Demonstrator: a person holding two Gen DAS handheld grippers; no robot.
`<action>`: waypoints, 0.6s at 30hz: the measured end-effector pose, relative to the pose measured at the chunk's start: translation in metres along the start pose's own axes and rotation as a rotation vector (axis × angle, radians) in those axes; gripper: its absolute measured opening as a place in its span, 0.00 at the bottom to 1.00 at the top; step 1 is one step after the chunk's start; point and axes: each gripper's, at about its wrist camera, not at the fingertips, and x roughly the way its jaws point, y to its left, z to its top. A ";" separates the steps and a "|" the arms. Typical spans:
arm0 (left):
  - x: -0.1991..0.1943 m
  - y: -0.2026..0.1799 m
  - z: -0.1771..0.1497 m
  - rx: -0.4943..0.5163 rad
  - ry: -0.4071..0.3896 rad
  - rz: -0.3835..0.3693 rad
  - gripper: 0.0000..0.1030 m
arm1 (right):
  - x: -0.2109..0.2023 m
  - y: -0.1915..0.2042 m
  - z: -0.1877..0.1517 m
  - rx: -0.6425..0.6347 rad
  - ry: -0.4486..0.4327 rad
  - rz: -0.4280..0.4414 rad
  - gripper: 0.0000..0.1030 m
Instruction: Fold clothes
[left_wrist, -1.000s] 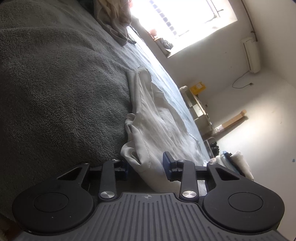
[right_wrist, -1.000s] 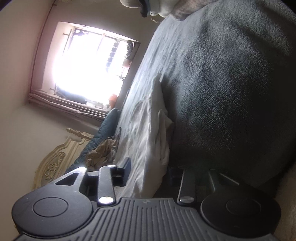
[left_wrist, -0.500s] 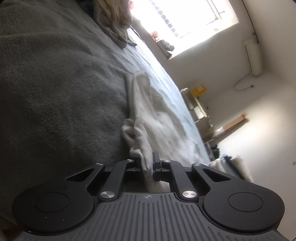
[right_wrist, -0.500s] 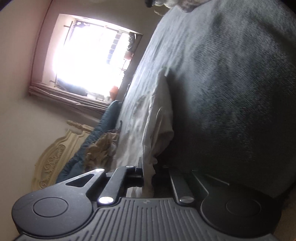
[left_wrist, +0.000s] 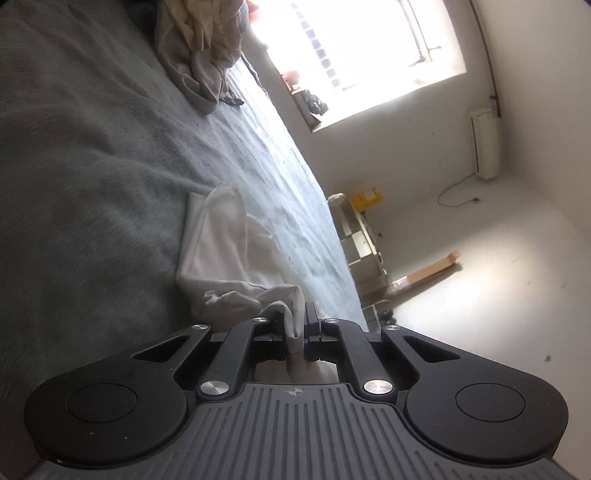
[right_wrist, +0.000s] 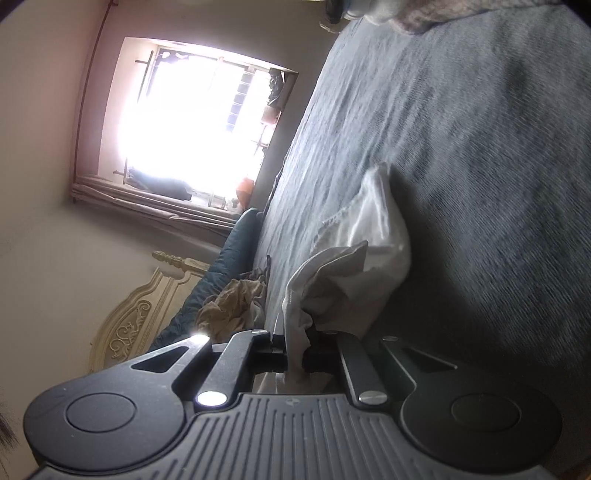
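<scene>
1. Left claw (left_wrist: 298, 334): a second ago its jaws stood apart around the near edge of the pale garment (left_wrist: 221, 236); they are now clamped together with a fold of that cloth pinched between them. The closing finished in the first half of that second.
2. Right claw (right_wrist: 295, 350): same change. Its jaws, open a second ago, are now closed on the garment's (right_wrist: 369, 236) other near corner, with cloth bunched between the pads.
3. Garment: it was lying flat on the grey bed (left_wrist: 92, 166). Its near edge is now gathered and raised off the bedding at both claws, while the far part rests on the bed.
4. Both views show the bed surface further below the claws than before, so the held edge is being lifted.
5. Judgement: the grasp step is complete and a fold is starting; the near edge probably needs carrying over toward the far edge.
6. Beyond, a heap of unfolded clothes (left_wrist: 199, 55) lies on the bed toward the window (left_wrist: 351, 48), untouched.
</scene>
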 end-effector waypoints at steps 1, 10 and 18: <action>0.006 0.000 0.004 -0.004 -0.001 0.001 0.04 | 0.003 0.001 0.004 0.004 0.001 0.001 0.08; 0.059 0.011 0.039 -0.045 0.019 0.028 0.04 | 0.049 0.005 0.040 0.042 0.015 -0.021 0.07; 0.088 0.031 0.052 -0.054 0.054 0.074 0.04 | 0.080 -0.017 0.059 0.096 0.027 -0.056 0.07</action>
